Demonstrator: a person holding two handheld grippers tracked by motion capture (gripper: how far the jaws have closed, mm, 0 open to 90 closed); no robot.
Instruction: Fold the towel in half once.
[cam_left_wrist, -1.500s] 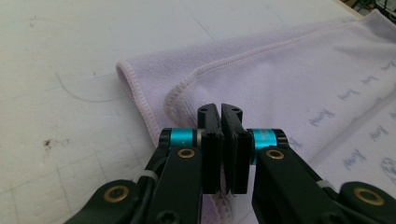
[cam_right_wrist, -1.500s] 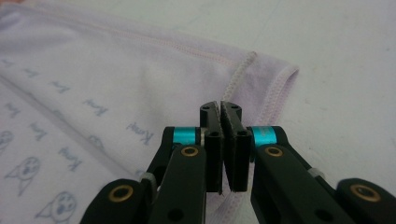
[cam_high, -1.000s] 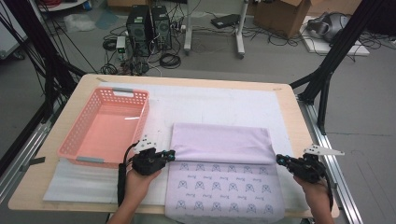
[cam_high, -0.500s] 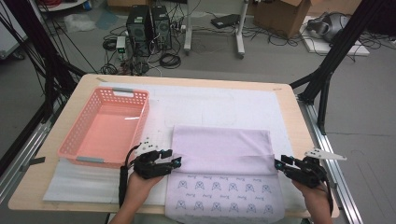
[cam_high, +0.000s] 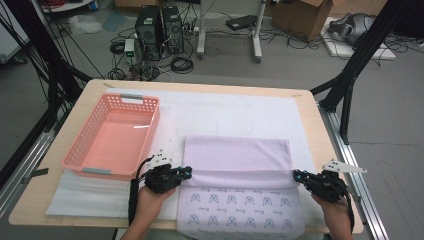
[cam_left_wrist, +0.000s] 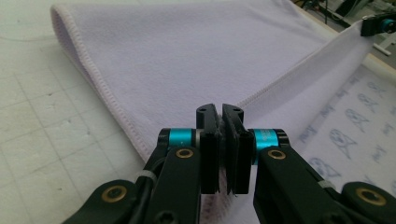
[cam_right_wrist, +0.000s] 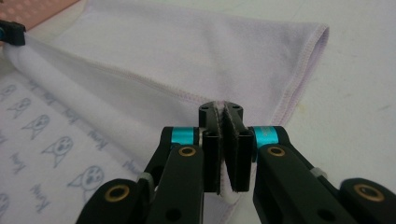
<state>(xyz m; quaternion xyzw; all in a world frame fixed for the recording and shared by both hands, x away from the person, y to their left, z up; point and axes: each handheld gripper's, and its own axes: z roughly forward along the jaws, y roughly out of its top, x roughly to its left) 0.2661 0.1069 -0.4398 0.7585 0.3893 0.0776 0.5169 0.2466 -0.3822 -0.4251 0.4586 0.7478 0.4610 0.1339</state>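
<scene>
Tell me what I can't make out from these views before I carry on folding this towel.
- Near edge of the lilac printed towel: cut off by the bottom of the high view.
- How many cloth layers each pair of tongs pinches: hidden between the shut pads of the left tongs and right tongs.
- Small grey print figures on the towel: too small in the high view, blurred in both gripper views.
- Pink plastic basket: contents behind its near wall are hidden.

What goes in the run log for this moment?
left gripper: shut on towel edge | right gripper: shut on towel edge | towel: half folded | basket: empty
</scene>
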